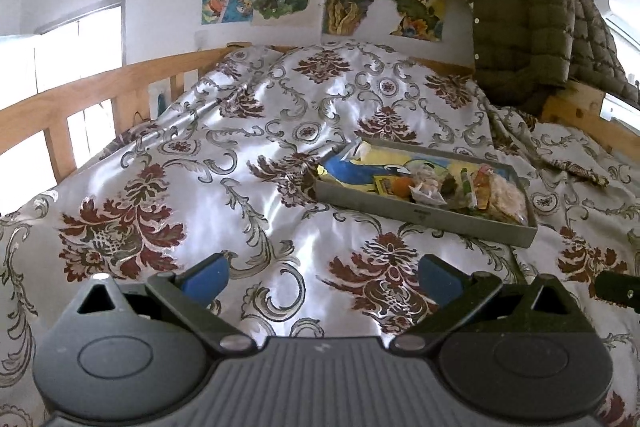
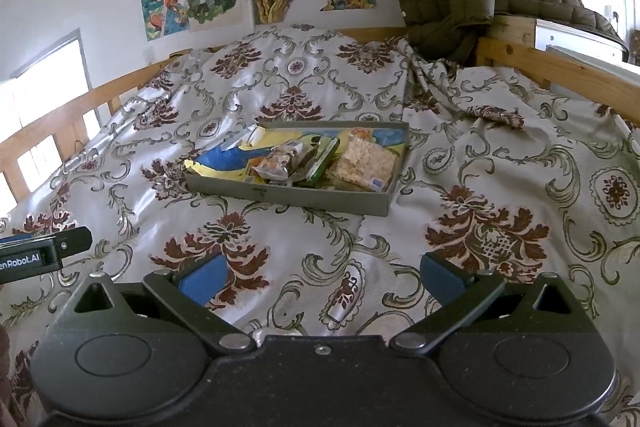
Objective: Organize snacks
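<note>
Both grippers hang over the bedspread (image 2: 500, 155) with nothing in them. The left gripper (image 1: 324, 277) has its blue pads spread wide, only patterned cloth between them; the right gripper (image 2: 320, 277) is spread just as wide and just as empty. Each is well short of the tray (image 2: 288, 193), which lies ahead on the bed, nearer the right gripper's line than the left's.

The snacks sit inside that tray, bunched toward its right end. In the right view a clear packet of pale crackers (image 2: 366, 163) lies against the right wall, a green packet (image 2: 324, 163) stands tilted on edge just beside it, and a clear bag of mixed bits (image 2: 280, 163) rests to the left of that, touching or overlapping the green one — I cannot tell which. The left half of the tray shows only its blue and yellow printed floor. No snack shows loose on the bedspread.

So the step in hand looks like either the opening approach or a pause once the packets are in — from how things lie I cannot say which. If sorting remains, the next move calls for the right gripper to travel forward and down over the near wall, then close on one packet without dragging its neighbour. The soft bed may let the tray tip or slide under a push, so the left gripper could steady the near-left corner.
</note>
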The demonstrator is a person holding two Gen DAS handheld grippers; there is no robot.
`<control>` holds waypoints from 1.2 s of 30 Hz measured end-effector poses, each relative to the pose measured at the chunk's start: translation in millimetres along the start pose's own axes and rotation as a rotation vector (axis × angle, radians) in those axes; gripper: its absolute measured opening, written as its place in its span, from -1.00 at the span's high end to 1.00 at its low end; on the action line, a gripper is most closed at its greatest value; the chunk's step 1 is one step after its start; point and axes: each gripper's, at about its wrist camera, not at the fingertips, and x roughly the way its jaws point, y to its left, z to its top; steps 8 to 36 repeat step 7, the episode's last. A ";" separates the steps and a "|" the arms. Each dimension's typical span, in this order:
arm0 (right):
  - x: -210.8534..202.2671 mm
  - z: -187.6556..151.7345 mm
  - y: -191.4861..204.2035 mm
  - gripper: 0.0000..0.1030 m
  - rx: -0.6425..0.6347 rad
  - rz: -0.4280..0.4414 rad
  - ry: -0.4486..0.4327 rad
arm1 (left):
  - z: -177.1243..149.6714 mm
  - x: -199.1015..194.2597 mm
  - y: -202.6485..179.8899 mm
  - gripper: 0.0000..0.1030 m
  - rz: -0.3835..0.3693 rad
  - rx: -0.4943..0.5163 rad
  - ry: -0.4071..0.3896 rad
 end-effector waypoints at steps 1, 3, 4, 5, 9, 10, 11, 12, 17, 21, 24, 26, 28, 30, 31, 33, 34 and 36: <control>0.6 -0.9 0.9 -0.99 -0.002 0.001 0.003 | -0.7 0.4 -0.5 -1.00 -0.001 0.004 0.000; 1.5 -1.7 2.8 -0.99 -0.006 0.002 0.008 | -1.3 1.3 -1.0 -1.00 0.000 0.011 0.003; 3.3 2.1 2.5 -0.99 -0.008 0.002 0.011 | -1.8 1.8 -1.5 -1.00 0.000 0.014 0.005; 3.9 2.6 2.6 -0.99 -0.009 0.002 0.012 | -2.2 2.3 -1.9 -1.00 0.001 0.015 0.007; 3.7 2.7 3.3 -0.98 -0.012 0.004 0.015 | -2.9 3.8 -2.8 -1.00 0.004 0.017 0.015; 3.7 2.7 3.3 -0.98 -0.012 0.004 0.015 | -2.9 3.8 -2.8 -1.00 0.004 0.017 0.015; 3.7 2.7 3.3 -0.98 -0.012 0.004 0.015 | -2.9 3.8 -2.8 -1.00 0.004 0.017 0.015; 3.7 2.7 3.3 -0.98 -0.012 0.004 0.015 | -2.9 3.8 -2.8 -1.00 0.004 0.017 0.015; 3.7 2.7 3.3 -0.98 -0.012 0.004 0.015 | -2.9 3.8 -2.8 -1.00 0.004 0.017 0.015; 3.7 2.7 3.3 -0.98 -0.012 0.004 0.015 | -2.9 3.8 -2.8 -1.00 0.004 0.017 0.015; 3.7 2.7 3.3 -0.98 -0.012 0.004 0.015 | -2.9 3.8 -2.8 -1.00 0.004 0.017 0.015; 3.7 2.7 3.3 -0.98 -0.012 0.004 0.015 | -2.9 3.8 -2.8 -1.00 0.004 0.017 0.015; 3.7 2.7 3.3 -0.98 -0.012 0.004 0.015 | -2.9 3.8 -2.8 -1.00 0.004 0.017 0.015; 3.7 2.7 3.3 -0.98 -0.012 0.004 0.015 | -2.9 3.8 -2.8 -1.00 0.004 0.017 0.015; 3.7 2.7 3.3 -0.98 -0.012 0.004 0.015 | -2.9 3.8 -2.8 -1.00 0.004 0.017 0.015; 3.7 2.7 3.3 -0.98 -0.012 0.004 0.015 | -2.9 3.8 -2.8 -1.00 0.004 0.017 0.015; 3.7 2.7 3.3 -0.98 -0.012 0.004 0.015 | -2.9 3.8 -2.8 -1.00 0.004 0.017 0.015; 3.7 2.7 3.3 -0.98 -0.012 0.004 0.015 | -2.9 3.8 -2.8 -1.00 0.004 0.017 0.015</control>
